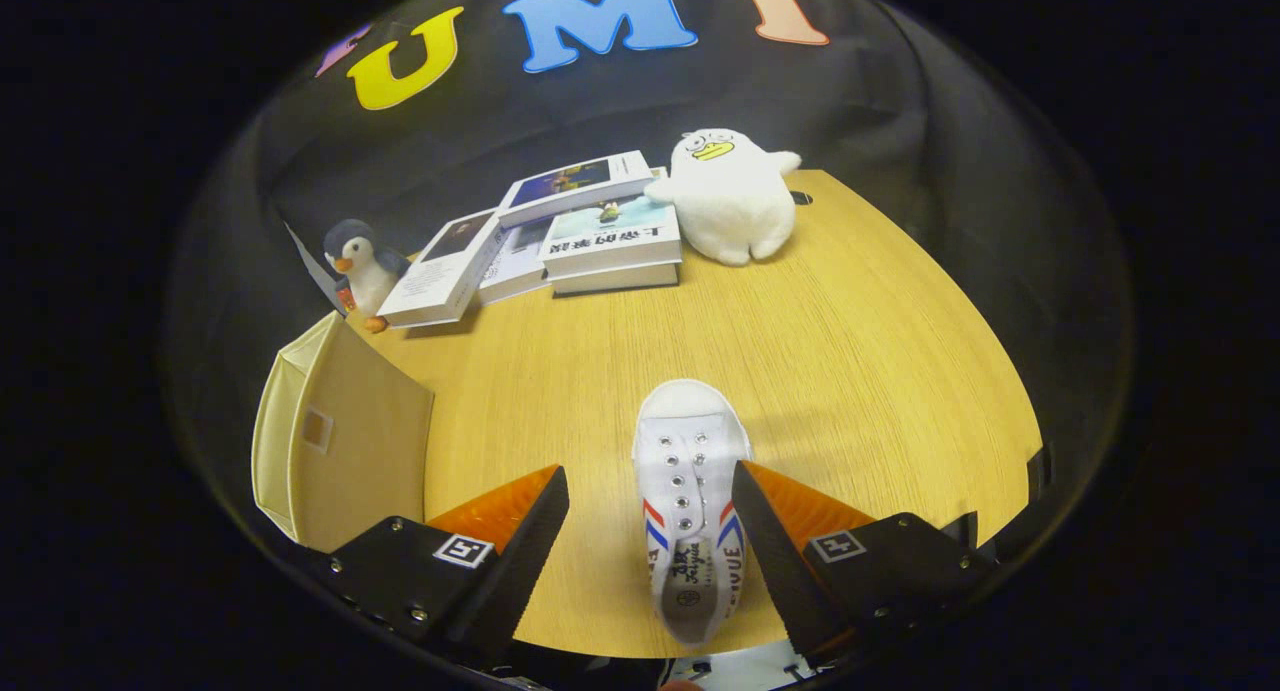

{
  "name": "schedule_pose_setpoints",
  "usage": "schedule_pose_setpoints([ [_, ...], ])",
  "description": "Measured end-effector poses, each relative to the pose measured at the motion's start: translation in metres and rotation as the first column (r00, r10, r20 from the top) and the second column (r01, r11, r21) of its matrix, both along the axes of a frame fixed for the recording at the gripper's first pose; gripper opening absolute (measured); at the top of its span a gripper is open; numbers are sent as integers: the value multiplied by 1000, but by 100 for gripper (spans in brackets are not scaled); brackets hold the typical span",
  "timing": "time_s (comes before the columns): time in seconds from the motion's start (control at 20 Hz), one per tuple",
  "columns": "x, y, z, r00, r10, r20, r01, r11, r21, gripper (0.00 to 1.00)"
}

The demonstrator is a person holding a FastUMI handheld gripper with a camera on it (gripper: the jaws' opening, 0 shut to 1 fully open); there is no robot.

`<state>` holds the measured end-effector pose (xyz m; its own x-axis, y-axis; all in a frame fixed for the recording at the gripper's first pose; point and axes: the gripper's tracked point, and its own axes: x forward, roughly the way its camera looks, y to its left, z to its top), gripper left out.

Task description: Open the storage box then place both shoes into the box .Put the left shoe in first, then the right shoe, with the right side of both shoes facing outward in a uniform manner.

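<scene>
Hand-held gripper [650,511]: fingers spread wide, holding nothing; poised low over the near part of the surface.
Shoe [690,501]: white canvas sneaker with red and blue stripes at its sides; lies upright on its sole between the two fingers, closer to the right one, toe pointing away; whether the right finger touches it cannot be told.
Storage box [340,451]: cream fabric, standing at the surface's left edge, just beyond and beside the left finger; a small label window shows on the side facing the shoe; open or closed cannot be told.
Surface [850,371]: light wood-grain top, bare around the shoe.
Books [570,236]: several, stacked and leaning loosely at the far side.
White plush duck [730,196]: upright, touching the right end of the books.
Penguin plush [360,266]: upright at the far left, beside the leaning book, behind the storage box.
</scene>
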<state>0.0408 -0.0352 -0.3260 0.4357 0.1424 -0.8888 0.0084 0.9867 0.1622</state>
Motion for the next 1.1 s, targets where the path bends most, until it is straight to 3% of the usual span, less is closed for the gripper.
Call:
schedule_pose_setpoints([
  [0.35, -15, -34, -39, 995, -8, -96, 3, 999, -54, 99],
  [1.0, -23, -37, -59, 979, -60, -196, 72, 996, 58, 99],
  [1.1, -24, -29, -61, 975, -73, -208, 97, 989, 112, 91],
])
